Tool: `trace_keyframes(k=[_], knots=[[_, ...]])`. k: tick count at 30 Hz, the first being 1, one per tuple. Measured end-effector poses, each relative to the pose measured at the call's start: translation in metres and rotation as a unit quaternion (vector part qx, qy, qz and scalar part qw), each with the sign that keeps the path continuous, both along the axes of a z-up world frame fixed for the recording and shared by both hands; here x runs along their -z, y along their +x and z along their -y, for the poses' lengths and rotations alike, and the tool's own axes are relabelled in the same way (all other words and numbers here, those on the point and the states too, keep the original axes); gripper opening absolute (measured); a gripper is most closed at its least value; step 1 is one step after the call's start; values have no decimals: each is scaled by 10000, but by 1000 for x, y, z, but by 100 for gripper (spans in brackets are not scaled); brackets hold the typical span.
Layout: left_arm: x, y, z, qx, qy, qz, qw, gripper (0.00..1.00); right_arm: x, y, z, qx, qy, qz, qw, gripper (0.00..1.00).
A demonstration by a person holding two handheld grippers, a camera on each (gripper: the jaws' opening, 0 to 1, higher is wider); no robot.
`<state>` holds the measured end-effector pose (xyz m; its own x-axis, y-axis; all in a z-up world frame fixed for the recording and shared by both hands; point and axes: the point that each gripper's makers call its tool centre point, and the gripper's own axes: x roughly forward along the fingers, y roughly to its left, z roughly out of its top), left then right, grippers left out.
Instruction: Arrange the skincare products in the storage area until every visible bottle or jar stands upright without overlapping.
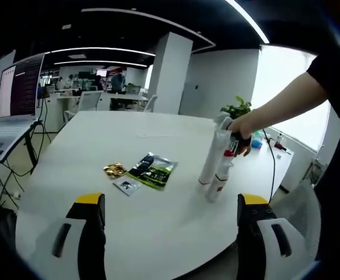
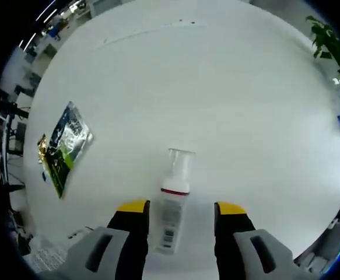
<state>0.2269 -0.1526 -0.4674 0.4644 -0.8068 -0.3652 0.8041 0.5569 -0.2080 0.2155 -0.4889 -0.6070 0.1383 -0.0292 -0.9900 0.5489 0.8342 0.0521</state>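
1. My right tongs (image 2: 175,217) straddle the pump bottle (image 2: 173,211); the jaws stand on either side of its body with slim gaps, so I cannot tell whether they grip it yet.
2. My left tongs (image 1: 171,213) stand wide and hold nothing, above the table's near edge.
3. The bottle sits near the table's (image 1: 94,140) right edge, touching or just beside a taller white tube (image 1: 213,157); I cannot tell which.
4. Risk: the bottle is narrow and tall. A closing jaw that meets it off centre would likely tip it into the tube and fell both.
5. Risk: its smooth plastic skin may slip if squeezed at the tapering neck.
6. The bottle is a white cylinder with a red band and clear cap. The green packet (image 2: 65,147) is glossy, flat foil, lying toward the table's left side.
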Motion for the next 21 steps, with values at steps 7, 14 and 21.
trace_keyframes(k=[7,14,21], knots=[[1,0,-2,-3,32,-38,10000,86,0,3,-5,-397,-91,26,9992,30],[-2,2,-3,-45,-72,-54,9999,86,6,-1,-8,-634,-58,-71,9979,22],[-3,0,-2,-12,-67,-63,10000,86,10,-3,-2,-1061,-51,-197,9941,18]])
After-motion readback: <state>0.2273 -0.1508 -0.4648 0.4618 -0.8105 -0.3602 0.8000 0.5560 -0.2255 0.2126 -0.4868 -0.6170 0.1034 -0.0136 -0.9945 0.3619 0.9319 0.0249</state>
